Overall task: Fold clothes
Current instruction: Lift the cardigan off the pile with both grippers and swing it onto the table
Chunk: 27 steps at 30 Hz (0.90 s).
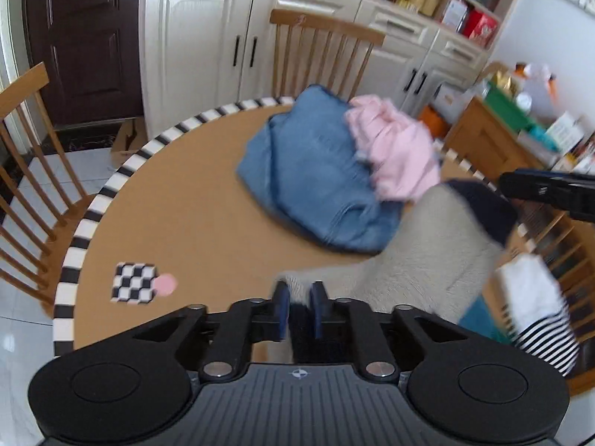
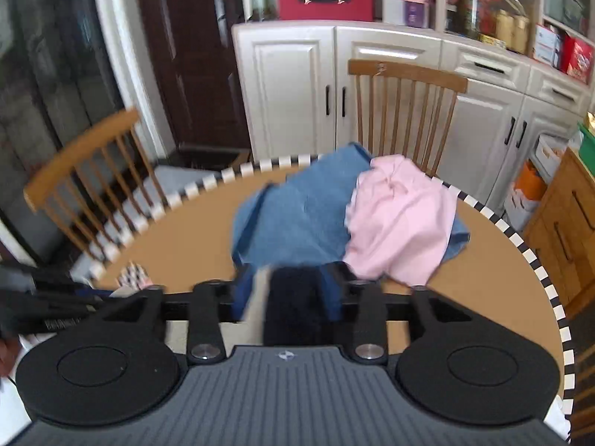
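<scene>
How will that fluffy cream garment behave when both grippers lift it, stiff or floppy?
Probably floppy: the cream garment already drapes and bends between the left gripper and right gripper. Its fuzzy pile suggests decent grip, little slipping. It looks thick, so likely bulky folds.

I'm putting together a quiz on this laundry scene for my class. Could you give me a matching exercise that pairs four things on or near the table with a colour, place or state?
Things:
1. jeans
2. pink garment
3. fuzzy beige garment
4. checkered marker

Descriptions:
A. flat on the bare tabletop, beside a pink dot
B. blue, bunched at the far side of the table
C. pinched at its edge in the left gripper
D. lying partly on top of the denim

Pairs: 1-B, 2-D, 3-C, 4-A
</scene>
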Each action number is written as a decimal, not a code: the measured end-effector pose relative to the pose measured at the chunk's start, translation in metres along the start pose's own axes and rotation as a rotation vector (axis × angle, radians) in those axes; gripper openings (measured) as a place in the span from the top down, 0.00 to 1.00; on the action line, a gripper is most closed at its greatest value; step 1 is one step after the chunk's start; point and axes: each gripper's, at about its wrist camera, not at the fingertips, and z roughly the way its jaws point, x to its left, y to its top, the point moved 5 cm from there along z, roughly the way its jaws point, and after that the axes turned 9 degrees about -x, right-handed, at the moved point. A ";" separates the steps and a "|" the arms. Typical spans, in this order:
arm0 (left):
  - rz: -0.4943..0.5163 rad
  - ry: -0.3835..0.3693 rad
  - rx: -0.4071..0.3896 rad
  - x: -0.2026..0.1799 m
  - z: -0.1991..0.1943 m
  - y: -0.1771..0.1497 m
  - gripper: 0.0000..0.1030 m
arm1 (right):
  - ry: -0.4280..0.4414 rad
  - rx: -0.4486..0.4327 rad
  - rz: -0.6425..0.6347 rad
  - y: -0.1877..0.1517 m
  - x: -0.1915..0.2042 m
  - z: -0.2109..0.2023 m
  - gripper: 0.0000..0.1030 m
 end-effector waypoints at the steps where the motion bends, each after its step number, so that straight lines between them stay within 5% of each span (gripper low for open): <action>1: 0.080 0.024 -0.023 0.000 -0.002 -0.008 0.65 | 0.001 -0.007 -0.030 -0.012 0.002 -0.004 0.41; 2: 0.149 0.041 -0.037 0.000 -0.005 -0.015 0.55 | 0.001 -0.014 -0.060 -0.024 0.004 -0.008 0.42; 4: 0.209 0.035 -0.058 -0.003 -0.017 -0.032 0.50 | 0.010 -0.022 -0.064 -0.055 0.006 -0.024 0.42; 7: 0.178 -0.094 -0.055 -0.013 -0.036 -0.065 0.33 | 0.007 -0.021 -0.007 -0.108 0.009 -0.053 0.41; 10: 0.214 -0.130 -0.038 -0.036 -0.037 -0.103 0.23 | -0.027 0.029 0.056 -0.164 0.014 -0.078 0.40; 15: 0.330 0.019 0.051 -0.060 0.003 -0.138 0.21 | -0.144 0.127 0.191 -0.229 0.011 -0.114 0.32; 20: 0.382 0.089 -0.003 -0.072 0.038 -0.132 0.21 | -0.271 0.195 0.305 -0.265 -0.001 -0.135 0.16; 22: 0.366 0.066 -0.015 -0.076 0.045 -0.132 0.33 | -0.282 0.226 0.348 -0.274 -0.004 -0.131 0.16; 24: 0.287 -0.016 0.020 -0.076 0.049 -0.136 0.77 | -0.257 0.250 0.415 -0.283 -0.003 -0.126 0.16; 26: 0.267 -0.015 0.016 -0.076 0.048 -0.138 0.85 | -0.210 0.258 0.449 -0.290 0.003 -0.117 0.40; 27: 0.264 -0.015 0.015 -0.074 0.046 -0.139 0.88 | -0.202 0.251 0.442 -0.291 0.006 -0.112 0.70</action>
